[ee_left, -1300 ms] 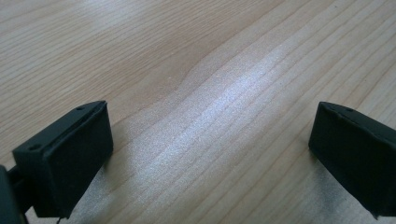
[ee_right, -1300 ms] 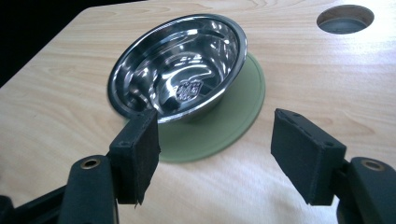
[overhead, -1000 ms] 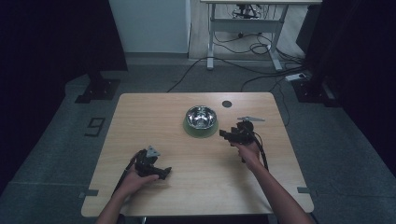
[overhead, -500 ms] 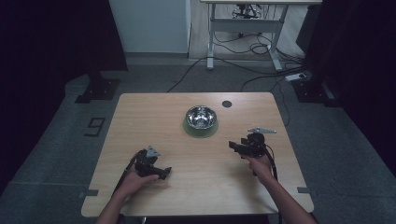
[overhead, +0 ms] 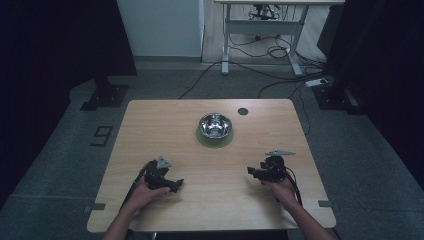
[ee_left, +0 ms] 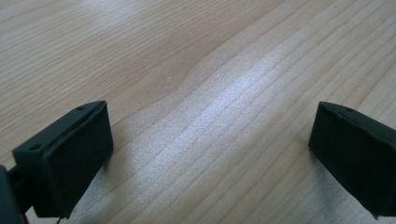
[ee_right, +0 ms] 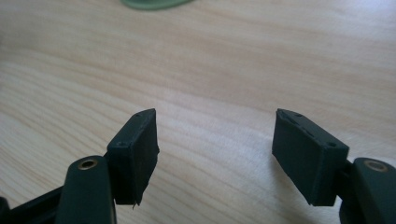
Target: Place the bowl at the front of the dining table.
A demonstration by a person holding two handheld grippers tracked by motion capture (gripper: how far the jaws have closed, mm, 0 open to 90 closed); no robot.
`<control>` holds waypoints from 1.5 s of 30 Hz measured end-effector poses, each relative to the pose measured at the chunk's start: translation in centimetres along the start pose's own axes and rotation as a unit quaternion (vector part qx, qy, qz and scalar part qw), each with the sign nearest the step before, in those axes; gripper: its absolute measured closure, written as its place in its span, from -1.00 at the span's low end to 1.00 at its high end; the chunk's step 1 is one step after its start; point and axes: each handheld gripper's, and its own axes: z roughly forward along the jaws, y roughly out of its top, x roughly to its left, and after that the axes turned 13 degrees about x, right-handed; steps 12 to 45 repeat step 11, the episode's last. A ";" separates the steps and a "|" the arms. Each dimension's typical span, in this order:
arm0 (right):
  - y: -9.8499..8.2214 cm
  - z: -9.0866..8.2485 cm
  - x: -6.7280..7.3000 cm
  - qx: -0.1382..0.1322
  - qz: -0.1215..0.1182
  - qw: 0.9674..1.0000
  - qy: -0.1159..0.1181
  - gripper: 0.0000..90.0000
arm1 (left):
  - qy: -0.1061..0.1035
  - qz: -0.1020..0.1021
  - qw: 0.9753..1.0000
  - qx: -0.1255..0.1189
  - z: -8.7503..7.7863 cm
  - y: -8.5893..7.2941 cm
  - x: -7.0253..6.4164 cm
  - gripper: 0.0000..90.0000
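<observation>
A shiny metal bowl (overhead: 215, 125) sits on a green base in the middle of the wooden table (overhead: 150, 125), toward the far side. My left gripper (overhead: 177, 184) rests low over the near left of the table, open, with bare wood between its jaws (ee_left: 212, 140). My right gripper (overhead: 250, 172) is at the near right, held by a hand, also open with nothing between its jaws (ee_right: 215, 140). The bowl's green base (ee_right: 152, 3) peeks in at the top edge of the right gripper view.
A small dark round disc (overhead: 243, 111) lies on the table near its far edge, right of the bowl. Beyond the table stand a desk frame (overhead: 260, 35) with cables on the floor and dark curtains at both sides.
My right gripper has drawn back from beside the bowl toward the near right part of the table. The left gripper has stayed in place.
</observation>
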 end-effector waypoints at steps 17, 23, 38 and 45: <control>-0.1 0.5 0.3 0.001 -0.017 1.000 -0.007 -0.31 | 0.000 0.000 1.000 0.000 0.0 0.0 0.0 -1.00; -0.1 0.5 0.3 0.001 -0.017 1.000 -0.007 -0.31 | 0.000 0.000 1.000 0.000 0.0 0.0 0.0 -1.00; -0.1 0.5 0.3 0.001 -0.017 1.000 -0.007 -0.31 | 0.000 0.000 1.000 0.000 0.0 0.0 0.0 -1.00; -0.1 0.5 0.3 0.001 -0.017 1.000 -0.007 -0.31 | 0.000 0.000 1.000 0.000 0.0 0.0 0.0 -1.00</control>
